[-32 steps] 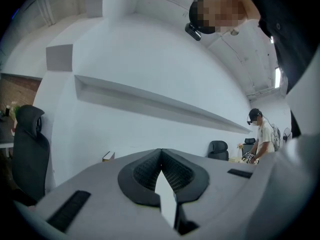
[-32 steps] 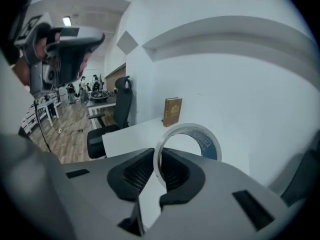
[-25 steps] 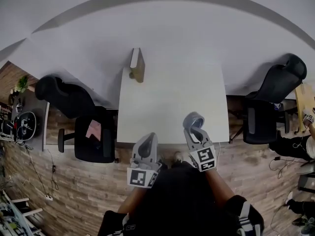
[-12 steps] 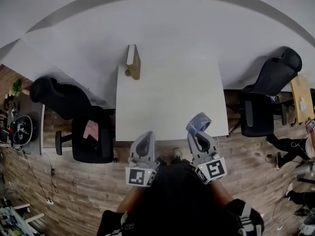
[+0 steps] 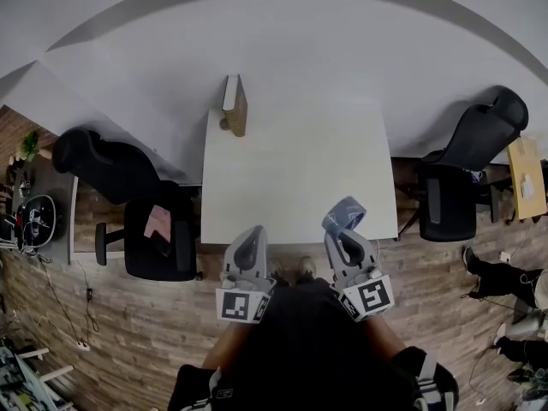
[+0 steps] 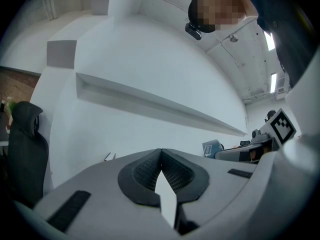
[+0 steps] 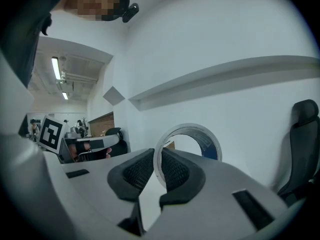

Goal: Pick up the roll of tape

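Observation:
My right gripper [image 5: 343, 226] [image 7: 157, 170] is shut on the roll of tape [image 5: 343, 213] [image 7: 188, 145], a blue roll with a white rim held upright between the jaws, lifted near the white table's [image 5: 291, 178] front edge. In the left gripper view the roll [image 6: 213, 148] shows small at the right, beside the right gripper. My left gripper [image 5: 249, 241] [image 6: 160, 168] is shut with nothing in it; its pads [image 6: 143, 171] meet at the tips. It hovers at the table's front edge, left of the right gripper.
A thin wooden-edged board [image 5: 234, 104] stands upright at the table's far left corner. Black office chairs [image 5: 120, 199] stand left and right [image 5: 471, 169] of the table. A desk with gear [image 5: 38, 212] is at far left. The floor is wood planks.
The right gripper has drawn back toward me with the tape roll in it, from over the table to its front edge. The left gripper has barely moved.

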A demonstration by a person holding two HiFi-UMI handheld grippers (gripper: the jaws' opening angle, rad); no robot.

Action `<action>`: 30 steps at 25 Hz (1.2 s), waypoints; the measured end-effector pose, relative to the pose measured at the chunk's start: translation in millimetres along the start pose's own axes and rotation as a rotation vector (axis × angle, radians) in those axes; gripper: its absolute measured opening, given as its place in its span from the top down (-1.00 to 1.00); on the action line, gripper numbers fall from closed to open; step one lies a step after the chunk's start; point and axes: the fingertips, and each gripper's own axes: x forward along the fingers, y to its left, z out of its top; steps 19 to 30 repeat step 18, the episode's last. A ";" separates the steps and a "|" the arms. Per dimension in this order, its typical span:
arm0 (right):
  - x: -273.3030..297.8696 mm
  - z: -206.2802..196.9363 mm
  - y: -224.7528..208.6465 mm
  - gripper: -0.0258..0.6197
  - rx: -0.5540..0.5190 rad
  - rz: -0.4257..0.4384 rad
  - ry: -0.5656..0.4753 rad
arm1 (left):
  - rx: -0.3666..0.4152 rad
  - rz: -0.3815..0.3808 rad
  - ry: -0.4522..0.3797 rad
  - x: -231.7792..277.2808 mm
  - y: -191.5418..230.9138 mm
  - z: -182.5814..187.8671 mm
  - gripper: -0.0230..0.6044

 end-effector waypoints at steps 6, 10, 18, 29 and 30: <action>0.8 1.2 -1.2 0.73 0.010 0.014 -0.010 | -0.007 0.007 0.002 0.0 -1.4 -3.1 0.85; 2.5 3.5 0.7 0.73 0.014 0.025 -0.015 | -0.014 0.007 0.005 0.5 -1.9 -3.6 0.85; 4.9 7.7 -2.4 0.73 0.013 0.029 -0.023 | -0.025 0.012 0.006 5.0 -1.8 -4.5 0.85; 4.9 7.7 -2.4 0.73 0.013 0.029 -0.023 | -0.025 0.012 0.006 5.0 -1.8 -4.5 0.85; 4.9 7.7 -2.4 0.73 0.013 0.029 -0.023 | -0.025 0.012 0.006 5.0 -1.8 -4.5 0.85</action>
